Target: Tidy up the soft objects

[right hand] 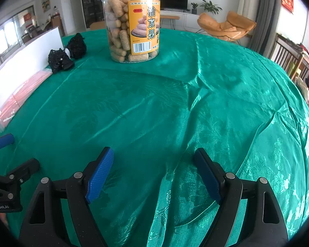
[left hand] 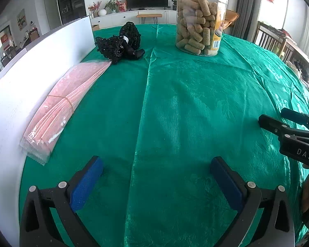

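A green satin cloth covers the table, creased in folds near my right gripper. A black plush toy lies at the far left beside a white board. A bundle of pink sheets in clear wrap lies along the board. My left gripper is open just above the cloth with nothing between its blue pads. My right gripper is open over a fold of cloth, also with nothing between its pads. Each gripper shows at the edge of the other's view.
A clear jar of golden snack sticks stands at the far middle of the table. The white board walls the left side. Chairs and a TV cabinet stand beyond the table.
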A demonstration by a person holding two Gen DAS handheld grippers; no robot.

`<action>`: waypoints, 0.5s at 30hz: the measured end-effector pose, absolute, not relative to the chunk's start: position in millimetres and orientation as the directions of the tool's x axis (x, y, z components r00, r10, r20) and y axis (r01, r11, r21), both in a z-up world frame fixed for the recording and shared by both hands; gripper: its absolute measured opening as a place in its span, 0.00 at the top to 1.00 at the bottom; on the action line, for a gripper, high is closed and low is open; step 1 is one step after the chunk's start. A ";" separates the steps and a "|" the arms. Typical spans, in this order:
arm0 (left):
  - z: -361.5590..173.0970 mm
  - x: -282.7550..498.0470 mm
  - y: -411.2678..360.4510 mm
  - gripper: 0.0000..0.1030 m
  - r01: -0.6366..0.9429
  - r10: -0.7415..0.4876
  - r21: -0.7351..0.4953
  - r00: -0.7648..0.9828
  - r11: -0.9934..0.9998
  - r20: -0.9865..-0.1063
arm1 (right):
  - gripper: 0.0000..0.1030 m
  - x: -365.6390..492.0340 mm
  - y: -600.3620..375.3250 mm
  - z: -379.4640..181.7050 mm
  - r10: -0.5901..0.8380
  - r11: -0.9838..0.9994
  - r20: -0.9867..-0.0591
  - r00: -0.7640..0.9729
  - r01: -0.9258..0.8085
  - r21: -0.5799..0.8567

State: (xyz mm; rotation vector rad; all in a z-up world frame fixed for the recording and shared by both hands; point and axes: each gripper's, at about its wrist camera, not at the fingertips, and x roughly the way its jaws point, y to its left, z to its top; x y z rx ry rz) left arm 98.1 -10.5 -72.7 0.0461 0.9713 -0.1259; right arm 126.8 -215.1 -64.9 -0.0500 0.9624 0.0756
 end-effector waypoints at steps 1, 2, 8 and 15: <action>-72.6 97.1 -9.8 0.00 0.126 -0.081 -0.012 0.557 0.992 -0.827 | 0.19 126.8 -215.3 -64.9 0.043 0.996 -0.821 0.569 -0.087 -0.009; -72.4 95.4 -7.8 0.00 0.121 -0.075 -0.008 0.557 0.993 -0.827 | 0.19 126.7 -215.4 -64.9 0.043 0.996 -0.821 0.569 -0.087 -0.009; -73.5 88.6 24.2 0.00 0.018 -0.025 -0.018 0.557 1.000 -0.830 | 0.19 126.7 -215.3 -65.1 0.042 0.996 -0.821 0.569 -0.087 -0.010; -74.5 87.4 27.3 0.00 0.001 -0.011 -0.013 0.565 1.000 -0.825 | 0.19 126.6 -216.1 -65.1 0.042 0.996 -0.821 0.569 -0.088 -0.010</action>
